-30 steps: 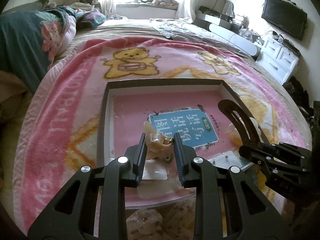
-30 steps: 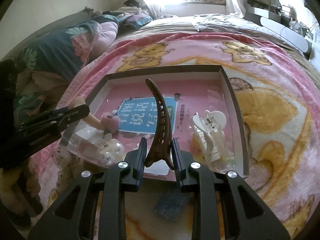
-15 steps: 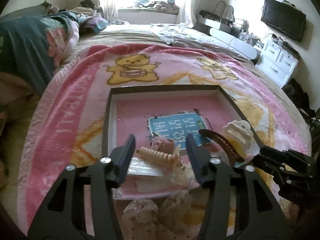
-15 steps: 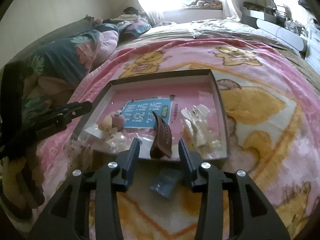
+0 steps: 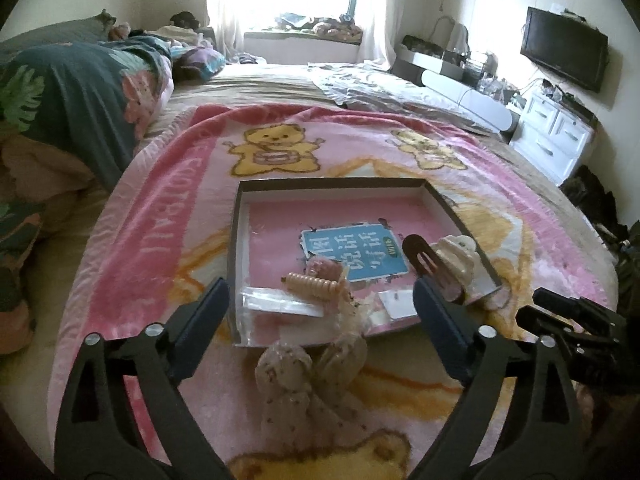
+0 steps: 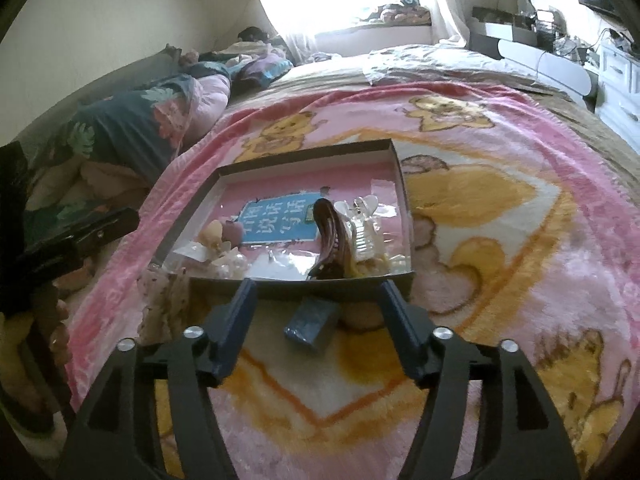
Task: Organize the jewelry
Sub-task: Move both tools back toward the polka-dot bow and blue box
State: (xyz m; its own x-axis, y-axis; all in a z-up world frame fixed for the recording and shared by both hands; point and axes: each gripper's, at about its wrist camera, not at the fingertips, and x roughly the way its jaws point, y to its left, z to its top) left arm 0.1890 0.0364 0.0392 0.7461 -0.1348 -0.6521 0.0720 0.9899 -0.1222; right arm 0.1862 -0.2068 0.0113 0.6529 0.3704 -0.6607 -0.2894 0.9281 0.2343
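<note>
A shallow box [image 5: 236, 216] [image 6: 304, 281] with a pink floor lies on the bed. In it are a beige spiral hair tie [image 5: 312, 285], a brown hair clip [image 5: 424, 260] [image 6: 334, 240] and a white claw clip [image 5: 458, 258] [image 6: 362, 228]. My left gripper [image 5: 322, 312] is open and empty, just short of the box's near edge. My right gripper [image 6: 314, 304] is open and empty, also short of the near edge. The right gripper's body shows at the left wrist view's right edge [image 5: 572, 320].
A floral scrunchie [image 5: 308, 368] [image 6: 160, 296] lies on the pink bear blanket [image 5: 160, 220] in front of the box. A small blue packet [image 6: 312, 322] lies on the blanket between the right fingers. Pillows and bedding lie at the left, white cabinets at the right.
Both grippers opened and drew back from the box. The left let go of the beige hair tie, the right let go of the brown clip; both now lie in the box.
</note>
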